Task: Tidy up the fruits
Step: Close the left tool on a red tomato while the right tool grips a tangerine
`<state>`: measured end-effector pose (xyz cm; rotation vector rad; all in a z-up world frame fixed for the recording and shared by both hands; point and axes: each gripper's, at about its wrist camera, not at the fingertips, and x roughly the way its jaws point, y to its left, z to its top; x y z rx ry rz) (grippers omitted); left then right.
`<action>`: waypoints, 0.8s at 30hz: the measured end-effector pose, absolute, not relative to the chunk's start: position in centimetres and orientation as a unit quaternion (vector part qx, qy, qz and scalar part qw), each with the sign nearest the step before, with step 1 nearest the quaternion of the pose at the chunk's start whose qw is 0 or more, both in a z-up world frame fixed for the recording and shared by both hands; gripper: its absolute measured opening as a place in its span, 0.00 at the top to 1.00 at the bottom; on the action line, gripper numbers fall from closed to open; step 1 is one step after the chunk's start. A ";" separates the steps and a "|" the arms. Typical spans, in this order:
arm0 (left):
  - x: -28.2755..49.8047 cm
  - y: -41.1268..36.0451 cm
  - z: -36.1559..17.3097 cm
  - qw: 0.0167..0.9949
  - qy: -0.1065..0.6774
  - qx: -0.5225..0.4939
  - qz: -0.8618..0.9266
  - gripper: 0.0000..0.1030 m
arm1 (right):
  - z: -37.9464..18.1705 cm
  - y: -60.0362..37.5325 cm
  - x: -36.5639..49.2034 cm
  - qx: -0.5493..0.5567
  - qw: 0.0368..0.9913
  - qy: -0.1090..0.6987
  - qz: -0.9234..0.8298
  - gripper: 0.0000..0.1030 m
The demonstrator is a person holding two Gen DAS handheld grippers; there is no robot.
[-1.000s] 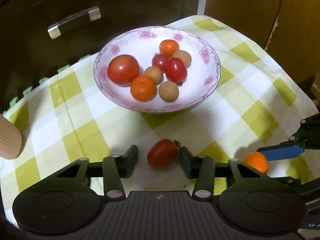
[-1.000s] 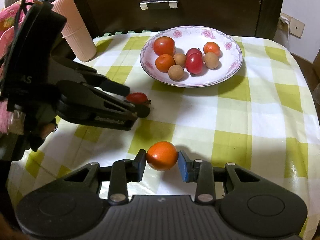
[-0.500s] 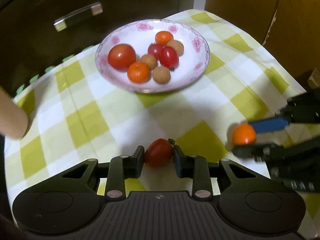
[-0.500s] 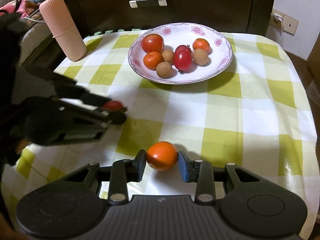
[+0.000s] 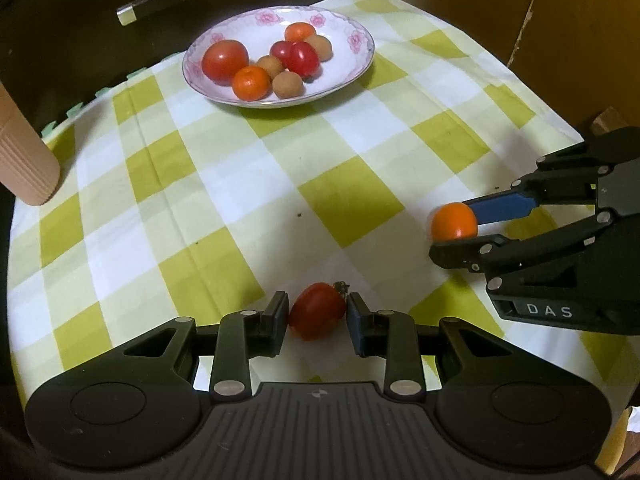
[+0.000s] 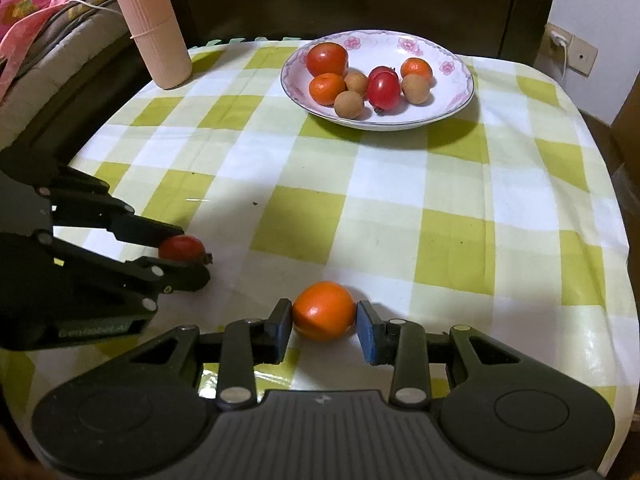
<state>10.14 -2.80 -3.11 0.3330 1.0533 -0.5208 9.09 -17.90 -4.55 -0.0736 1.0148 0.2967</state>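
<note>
Two fruits are in hand and eight lie in the flowered plate at the far side of the worktop. Left tool: jaws narrowed onto a small red tomato, pads touching both its sides; whether it is lifted clear of the checked cloth cannot be told. Right tool: jaws closed to the width of an orange fruit, left pad touching, right pad at or just beside the skin; the left wrist view shows this fruit pinched between blue pad and black finger. Plate contents: a large tomato, two red cherry tomatoes, two orange fruits and three brown round fruits. A pink ribbed cylinder stands at the worktop's far left corner.

Progress, as a judgement: most fruit is already gathered; the two gripped pieces, both near the front edge and well apart from the plate, remain to be carried over and released.

Change against the earlier frames: one second ago the left jaws stood wide around the tomato; they have since closed on it. The plate now appears farther off, so both tools have drawn back or risen.
</note>
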 end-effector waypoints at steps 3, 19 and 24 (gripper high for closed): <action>10.0 -2.6 -3.1 0.818 0.496 0.153 -0.247 0.58 | -4.7 -17.9 9.1 -0.032 0.859 0.490 0.143 0.68; 9.5 -2.2 -2.8 0.819 0.495 0.158 -0.242 0.39 | -4.2 -17.9 9.3 -0.035 0.859 0.485 0.161 0.60; 9.4 -2.3 -2.9 0.818 0.495 0.160 -0.247 0.39 | -4.0 -17.2 10.0 -0.040 0.860 0.479 0.169 0.60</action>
